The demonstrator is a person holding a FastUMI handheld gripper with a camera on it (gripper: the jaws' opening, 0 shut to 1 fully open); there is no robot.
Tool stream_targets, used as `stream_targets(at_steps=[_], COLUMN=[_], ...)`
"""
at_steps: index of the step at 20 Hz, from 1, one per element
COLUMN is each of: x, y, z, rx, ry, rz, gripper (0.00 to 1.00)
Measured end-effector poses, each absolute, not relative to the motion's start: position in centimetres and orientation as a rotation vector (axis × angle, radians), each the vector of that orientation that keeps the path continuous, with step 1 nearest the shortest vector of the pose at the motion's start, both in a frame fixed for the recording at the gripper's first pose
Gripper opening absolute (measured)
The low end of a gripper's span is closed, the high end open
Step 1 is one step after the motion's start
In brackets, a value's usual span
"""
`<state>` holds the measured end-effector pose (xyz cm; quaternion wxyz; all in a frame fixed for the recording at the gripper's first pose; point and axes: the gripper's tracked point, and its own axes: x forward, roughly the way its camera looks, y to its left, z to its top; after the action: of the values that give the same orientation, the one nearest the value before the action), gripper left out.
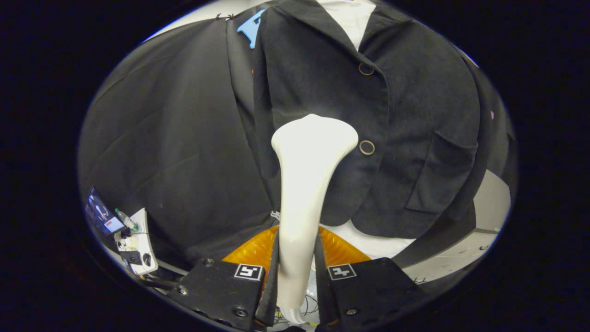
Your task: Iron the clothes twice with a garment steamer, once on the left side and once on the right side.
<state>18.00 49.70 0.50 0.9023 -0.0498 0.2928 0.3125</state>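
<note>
A white garment steamer stands upright between my fingers, and my gripper is shut on its slim handle. Its wide head rests against the left front panel of a black corduroy jacket, beside the lower of two ring buttons. The jacket hangs upright over a white shirt, with a patch pocket on its right panel. The steamer's head hides the cloth behind it.
Black booth cloth hangs behind and to the left of the jacket. An orange ribbed object lies just behind my fingers. A small white table with a phone and small items stands low on the left. White floor shows at the right.
</note>
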Motion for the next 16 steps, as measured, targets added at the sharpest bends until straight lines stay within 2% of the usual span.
stream_targets(at_steps=[9, 16], x=[17.9, 18.0], y=[49.0, 45.3], z=[-3.4, -4.1], rx=[-0.099, -0.054], ry=[0.688, 0.705], rz=[0.615, 0.570], gripper=[0.38, 0.38])
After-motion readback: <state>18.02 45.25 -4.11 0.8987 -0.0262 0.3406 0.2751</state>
